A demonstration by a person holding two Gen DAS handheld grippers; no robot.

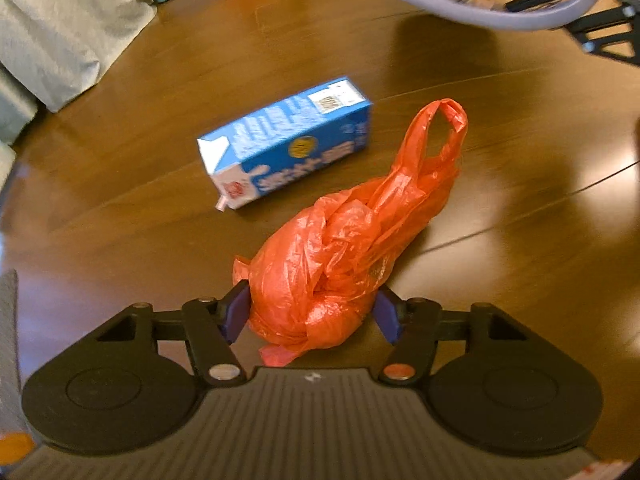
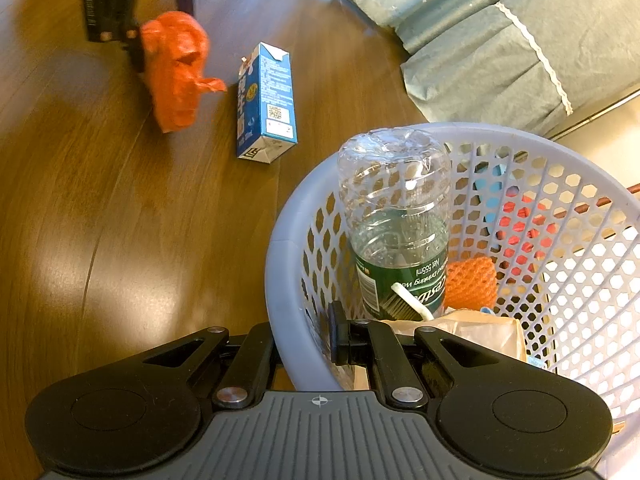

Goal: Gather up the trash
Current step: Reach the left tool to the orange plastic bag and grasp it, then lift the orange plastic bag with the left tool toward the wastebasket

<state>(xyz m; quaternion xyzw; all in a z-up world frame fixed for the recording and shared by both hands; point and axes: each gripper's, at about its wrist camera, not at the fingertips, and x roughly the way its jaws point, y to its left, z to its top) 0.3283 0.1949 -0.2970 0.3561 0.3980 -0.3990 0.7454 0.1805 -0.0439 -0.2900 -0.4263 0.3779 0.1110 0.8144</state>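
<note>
The left gripper [image 1: 312,312] pinches a knotted orange plastic bag [image 1: 340,264] between its fingers, above a dark wooden floor [image 1: 120,208]. A blue milk carton [image 1: 288,144] lies on its side just beside the bag. The right gripper [image 2: 304,344] clamps the rim of a pale lavender mesh basket [image 2: 280,248] (inside: an upturned clear water bottle [image 2: 396,216] and orange foam netting [image 2: 472,280]).
</note>
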